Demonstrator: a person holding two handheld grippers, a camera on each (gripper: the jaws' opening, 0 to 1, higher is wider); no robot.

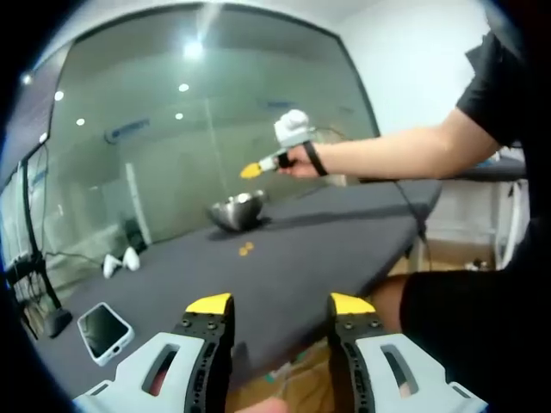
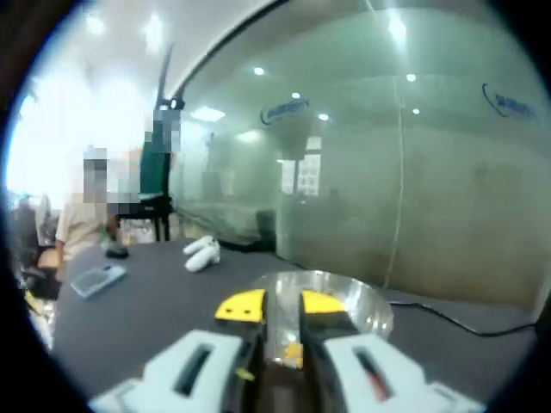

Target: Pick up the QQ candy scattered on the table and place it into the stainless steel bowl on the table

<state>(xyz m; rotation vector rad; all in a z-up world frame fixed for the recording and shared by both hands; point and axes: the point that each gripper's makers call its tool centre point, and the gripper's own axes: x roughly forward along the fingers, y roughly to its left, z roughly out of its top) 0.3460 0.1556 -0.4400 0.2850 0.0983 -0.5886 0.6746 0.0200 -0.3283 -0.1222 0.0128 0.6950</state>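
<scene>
Right tool [image 2: 282,307] hangs just above the stainless steel bowl [image 2: 362,303], and its two yellow tips sit close together with only a thin gap between them. Something small and yellow [image 2: 293,351] shows low down between the tips, but I cannot tell if it is a candy being pinched or one lying in the bowl. From the left gripper view the same tool [image 1: 251,170] is held up in a hand [image 1: 297,160], a little above and beside the bowl [image 1: 237,210], which sits near the far edge of the dark bench [image 1: 344,232].

Left tool [image 1: 281,305] waits by the near edge of the bench with its tips wide apart and nothing in it.

A few QQ candy pieces [image 1: 245,250] lie on the bench between the bowl and the near edge.

I think the job now is dropping a candy in. To do it well, the tool should be right over the middle of the bowl and low down before it lets go, so the candy does not bounce off the shiny rim. Then go for the pieces left on the bench, coming straight down on one at a time. A phone [image 1: 104,331] and white controllers [image 1: 120,261] sit by the left edge, well away.
</scene>
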